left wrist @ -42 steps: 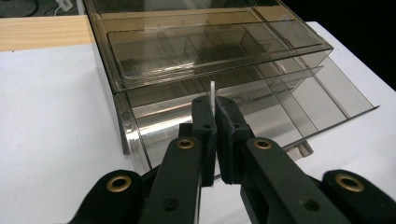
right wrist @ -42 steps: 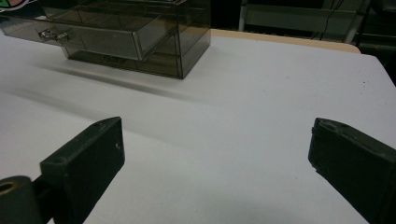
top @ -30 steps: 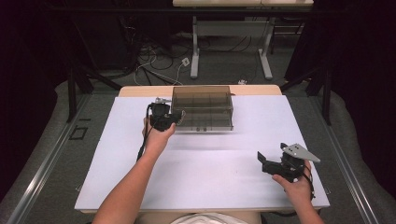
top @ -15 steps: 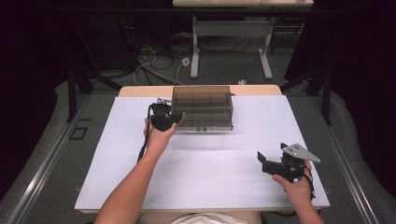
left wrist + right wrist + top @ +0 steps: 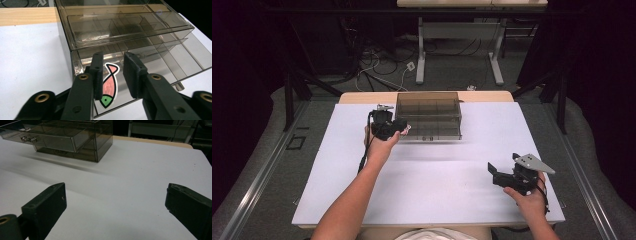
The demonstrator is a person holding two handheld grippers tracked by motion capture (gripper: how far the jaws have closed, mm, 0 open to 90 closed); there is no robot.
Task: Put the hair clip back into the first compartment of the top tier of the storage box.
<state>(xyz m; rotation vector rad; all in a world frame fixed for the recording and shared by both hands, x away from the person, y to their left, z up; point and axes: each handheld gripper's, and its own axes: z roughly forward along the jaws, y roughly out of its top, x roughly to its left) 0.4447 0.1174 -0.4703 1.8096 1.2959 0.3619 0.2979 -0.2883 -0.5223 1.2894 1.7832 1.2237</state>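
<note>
A dark room takes up the top of the high view, with a grey floor point(image 5: 452, 75) strewn with cables point(image 5: 377, 65) and the white legs of a second table point(image 5: 462, 45) at upper centre. Below it the white surface point(image 5: 437, 190) spreads over the middle and lower frame, a strip of bare wood showing along its far edge.

The smoky clear drawer box point(image 5: 428, 114) stands at the upper centre of the surface; in the left gripper view its lower drawer point(image 5: 162, 65) is pulled out, and a fish sticker point(image 5: 109, 86), pink with a green tail end, lies on the drawer floor at lower centre.

The left gripper point(image 5: 393, 126) sits just left of the box front. Its jaws have just been opening; they stand a little apart over the sticker and their pads press on nothing. The sticker's left side is hidden behind the left jaw, and whether it lies flat or curls I cannot tell.

The right gripper point(image 5: 497, 175) rests at lower right, well apart from the box, its jaws wide open over bare surface.

The person's forearms are cut off by the bottom edge
</note>
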